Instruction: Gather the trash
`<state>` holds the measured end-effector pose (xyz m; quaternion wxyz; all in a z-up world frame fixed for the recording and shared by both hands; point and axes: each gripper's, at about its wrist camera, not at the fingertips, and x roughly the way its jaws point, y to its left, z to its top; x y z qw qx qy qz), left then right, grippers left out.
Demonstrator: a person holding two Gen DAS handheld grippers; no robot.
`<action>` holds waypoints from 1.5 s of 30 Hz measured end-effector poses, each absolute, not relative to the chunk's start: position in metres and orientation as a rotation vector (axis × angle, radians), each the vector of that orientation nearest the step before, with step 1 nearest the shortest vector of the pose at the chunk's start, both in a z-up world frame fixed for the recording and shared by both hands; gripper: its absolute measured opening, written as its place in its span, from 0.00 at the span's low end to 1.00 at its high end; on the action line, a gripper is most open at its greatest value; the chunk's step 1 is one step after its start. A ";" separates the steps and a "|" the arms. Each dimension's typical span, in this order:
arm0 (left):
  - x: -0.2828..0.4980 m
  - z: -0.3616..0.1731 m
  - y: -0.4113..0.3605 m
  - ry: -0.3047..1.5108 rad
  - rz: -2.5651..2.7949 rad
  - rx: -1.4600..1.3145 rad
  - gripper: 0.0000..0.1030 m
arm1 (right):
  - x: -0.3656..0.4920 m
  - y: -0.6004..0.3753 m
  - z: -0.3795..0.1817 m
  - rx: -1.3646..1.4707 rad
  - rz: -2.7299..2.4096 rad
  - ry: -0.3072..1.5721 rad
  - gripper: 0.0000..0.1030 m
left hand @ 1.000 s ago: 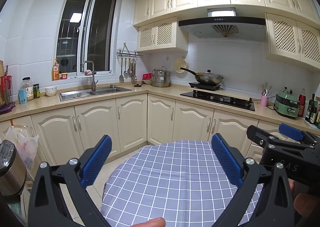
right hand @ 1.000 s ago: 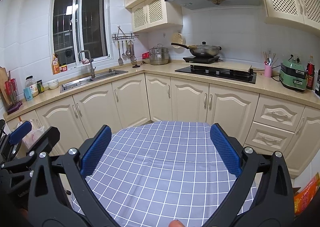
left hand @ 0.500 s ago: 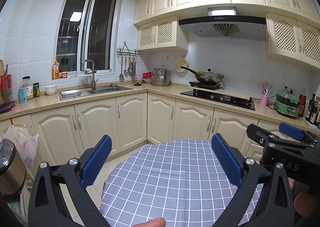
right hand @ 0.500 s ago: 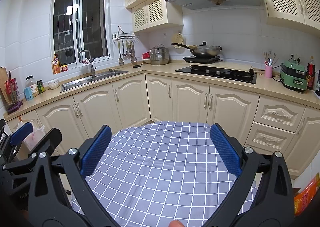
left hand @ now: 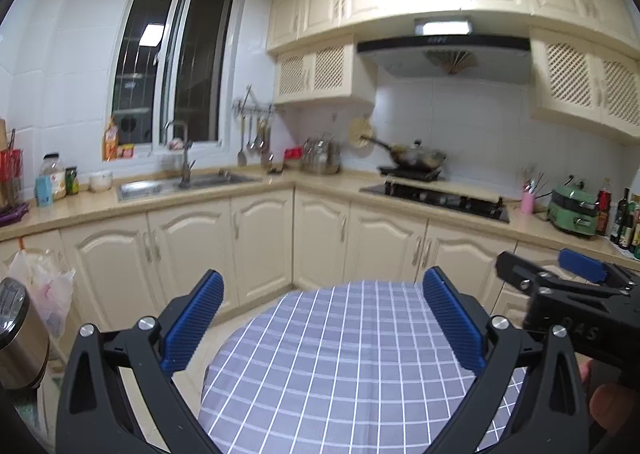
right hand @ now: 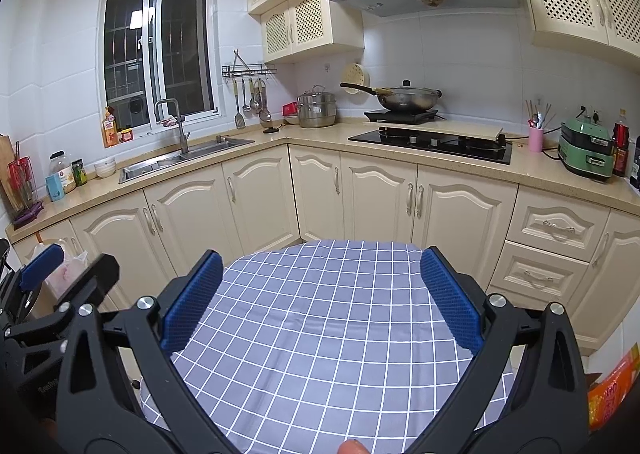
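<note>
My left gripper (left hand: 322, 320) is open and empty above a round table with a blue checked cloth (left hand: 340, 366). My right gripper (right hand: 320, 298) is open and empty above the same table (right hand: 320, 334). The right gripper shows at the right edge of the left wrist view (left hand: 568, 294); the left gripper shows at the left edge of the right wrist view (right hand: 52, 286). No trash shows on the cloth. A plastic bag (left hand: 40, 290) hangs at the left cabinet, beside a steel bin (left hand: 18, 338). An orange packet (right hand: 612, 386) lies low at the right.
An L-shaped counter runs behind the table, with a sink (right hand: 180, 160), a hob (right hand: 432, 144) with a wok (right hand: 404, 98), a steel pot (right hand: 316, 110), a green cooker (right hand: 586, 150) and bottles. Cream cabinets (right hand: 256, 194) stand below it.
The left wrist view has shifted slightly and is blurred, so the left gripper is moving a little. Both grippers stay open over the table.
</note>
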<state>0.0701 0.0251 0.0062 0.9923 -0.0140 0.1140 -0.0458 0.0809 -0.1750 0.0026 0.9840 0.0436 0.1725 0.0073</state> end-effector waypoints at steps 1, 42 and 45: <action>0.069 0.007 0.024 0.224 -0.085 -0.019 0.95 | 0.081 -0.175 0.003 0.087 0.015 0.347 0.94; 0.066 0.009 0.035 0.222 -0.043 -0.019 0.96 | 0.084 -0.177 -0.002 0.088 0.024 0.355 0.94; 0.068 0.009 0.035 0.216 -0.051 -0.012 0.96 | 0.084 -0.177 -0.003 0.087 0.022 0.356 0.94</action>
